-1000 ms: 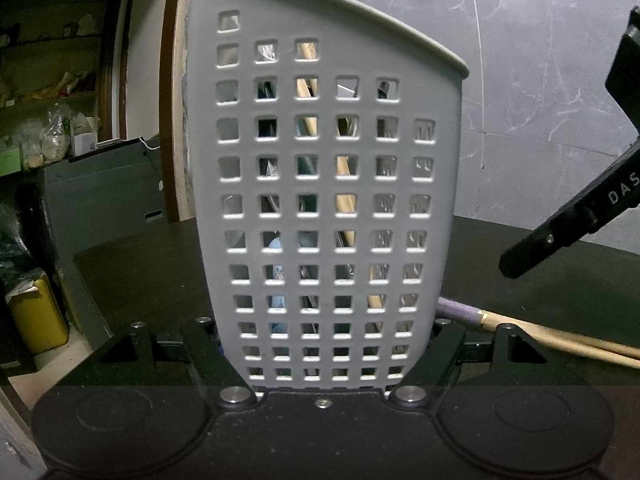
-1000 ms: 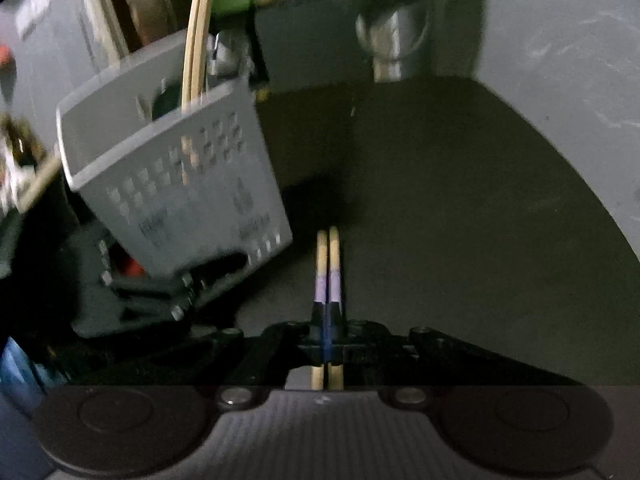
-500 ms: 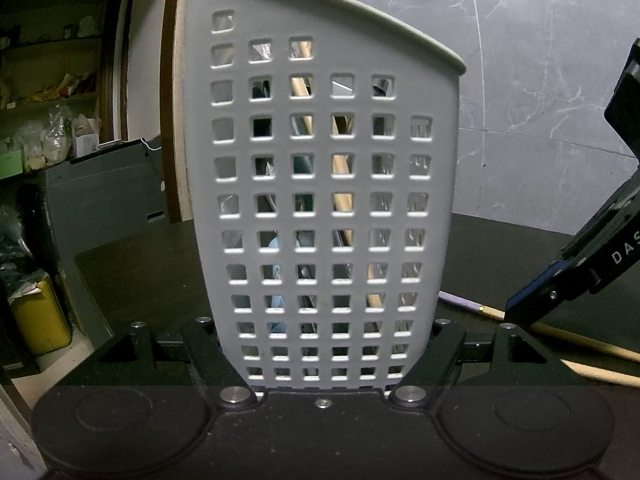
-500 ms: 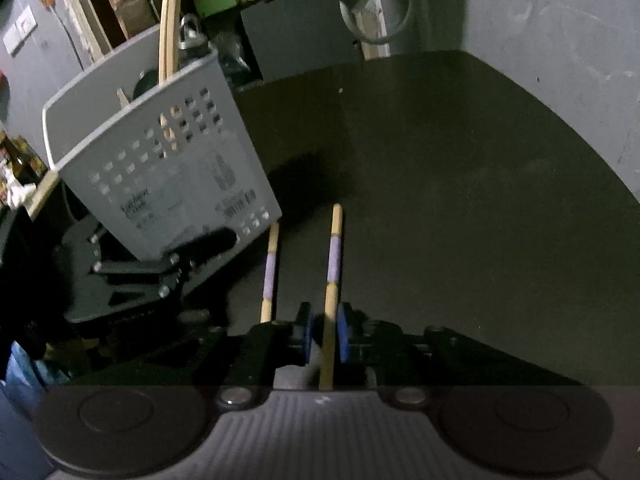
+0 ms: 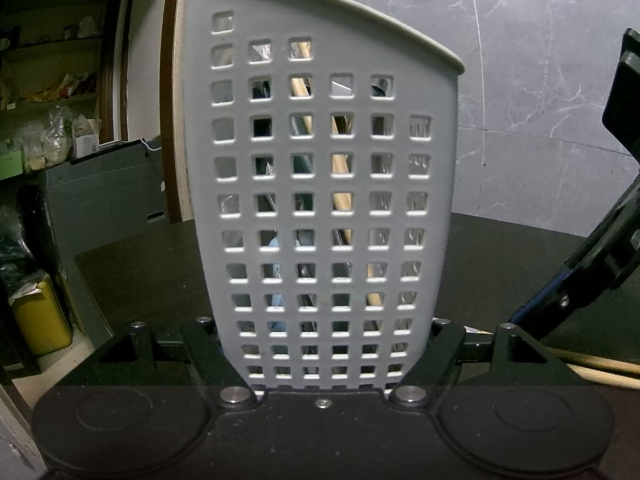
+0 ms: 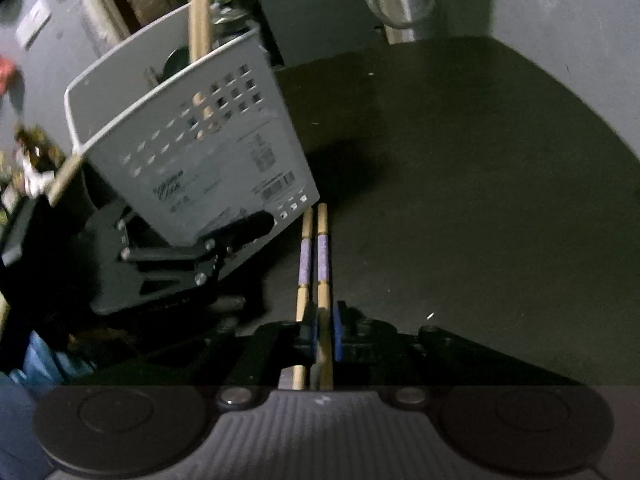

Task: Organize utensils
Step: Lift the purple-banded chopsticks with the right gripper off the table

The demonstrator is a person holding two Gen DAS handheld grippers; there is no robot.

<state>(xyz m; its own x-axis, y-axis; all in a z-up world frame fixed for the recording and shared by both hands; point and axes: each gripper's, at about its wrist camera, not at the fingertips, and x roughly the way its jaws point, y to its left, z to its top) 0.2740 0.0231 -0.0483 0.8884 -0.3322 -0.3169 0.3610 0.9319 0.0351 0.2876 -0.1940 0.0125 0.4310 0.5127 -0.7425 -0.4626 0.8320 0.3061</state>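
The left tongs (image 5: 326, 354) clamp the base of the grey perforated utensil caddy (image 5: 320, 184), one finger on each side wall, just as they did a second ago; the caddy fills the left wrist view unchanged and stands on the dark surface (image 5: 140, 276). Through its square holes, wooden handles and other utensils show inside, too broken up to name. In the right wrist view a thick wooden handle (image 6: 200, 12) sticks out above its rim.

The change is on the right. A second ago the right tongs (image 6: 323, 338) were pressed together on the pair of chopsticks (image 6: 316, 256), which lay tight side by side. Half a second ago the sticks had sprung apart into two separate lines. Now they lie side by side again on the surface, just beside the caddy's lower corner, their purple bands level with one another. The tongs are slightly parted: one chopstick runs between the blue pads, and the other lies just outside the left finger. Whether the pads press on the stick between them I cannot tell. In the left wrist view the right tongs have come lower at the right edge.
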